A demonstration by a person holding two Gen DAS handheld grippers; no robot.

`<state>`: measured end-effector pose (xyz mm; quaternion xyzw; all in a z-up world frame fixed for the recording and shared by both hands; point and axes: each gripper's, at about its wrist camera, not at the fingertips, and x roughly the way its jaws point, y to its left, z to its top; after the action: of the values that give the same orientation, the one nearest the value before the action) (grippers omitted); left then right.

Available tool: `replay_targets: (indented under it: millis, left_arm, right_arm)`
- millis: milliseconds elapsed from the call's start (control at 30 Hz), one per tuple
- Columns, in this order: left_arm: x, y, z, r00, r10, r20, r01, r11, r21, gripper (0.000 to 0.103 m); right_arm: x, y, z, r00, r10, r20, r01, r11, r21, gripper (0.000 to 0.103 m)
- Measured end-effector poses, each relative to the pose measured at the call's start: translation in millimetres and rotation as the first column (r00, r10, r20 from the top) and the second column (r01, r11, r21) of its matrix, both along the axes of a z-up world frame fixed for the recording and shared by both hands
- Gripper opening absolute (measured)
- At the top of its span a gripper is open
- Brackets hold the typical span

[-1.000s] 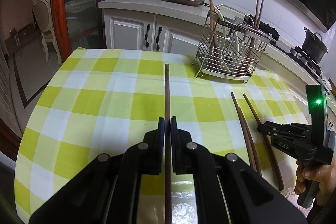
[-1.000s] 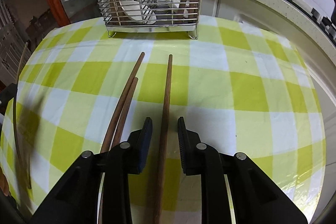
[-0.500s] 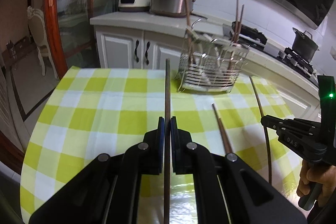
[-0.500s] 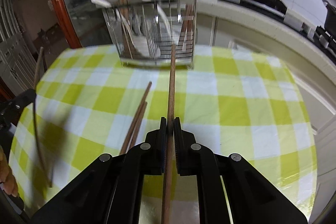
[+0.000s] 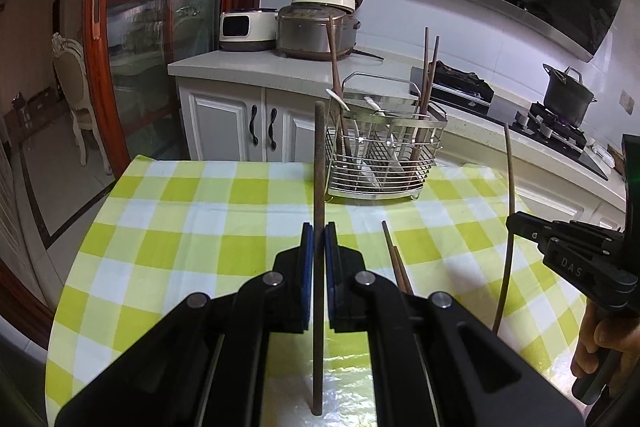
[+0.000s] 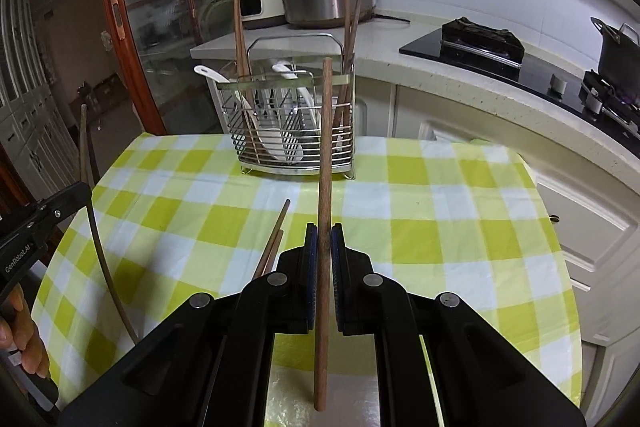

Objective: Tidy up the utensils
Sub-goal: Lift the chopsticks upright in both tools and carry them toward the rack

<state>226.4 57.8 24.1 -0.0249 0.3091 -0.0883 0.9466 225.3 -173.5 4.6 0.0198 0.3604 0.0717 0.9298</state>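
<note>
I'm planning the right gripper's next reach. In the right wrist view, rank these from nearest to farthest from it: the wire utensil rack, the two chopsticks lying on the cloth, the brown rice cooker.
1. The two chopsticks lying on the cloth, just left of the right gripper.
2. The wire utensil rack, ahead at the table's far edge.
3. The brown rice cooker, behind the rack on the counter.

- Wire utensil rack (image 6: 296, 119): shiny bright metal.
- Chopstick (image 6: 325, 187): matt brown wood (grain faint).
- Tablecloth (image 6: 440, 227): smooth, checked, slightly glossy.
- Spoons (image 6: 280, 143) in rack: glossy white.
- Right gripper (image 6: 324, 247): matt black plastic, blue pads.
</note>
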Motion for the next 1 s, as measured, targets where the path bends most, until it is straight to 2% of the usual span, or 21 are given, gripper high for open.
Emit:
replay_targets:
  millis: [333,633,1000]
  left_arm:
    - [-7,-6,9,1.000,-0.017,0.020,0.017,1.000,-0.008,0.006]
    - [-13,-8,12,0.999,-0.019,0.035,0.019,1.000,-0.008,0.006]
    - [-19,-16,32,0.988,-0.007,0.156,0.012,1.000,-0.028,0.006]
  right_arm:
    - [-14,-4,19,0.998,-0.008,0.055,0.008,1.000,0.003,0.009]
    - [-23,-5,23,0.997,-0.013,0.071,0.012,1.000,0.001,0.009]
    - [-28,-2,34,0.992,-0.019,0.121,0.020,1.000,-0.003,0.008]
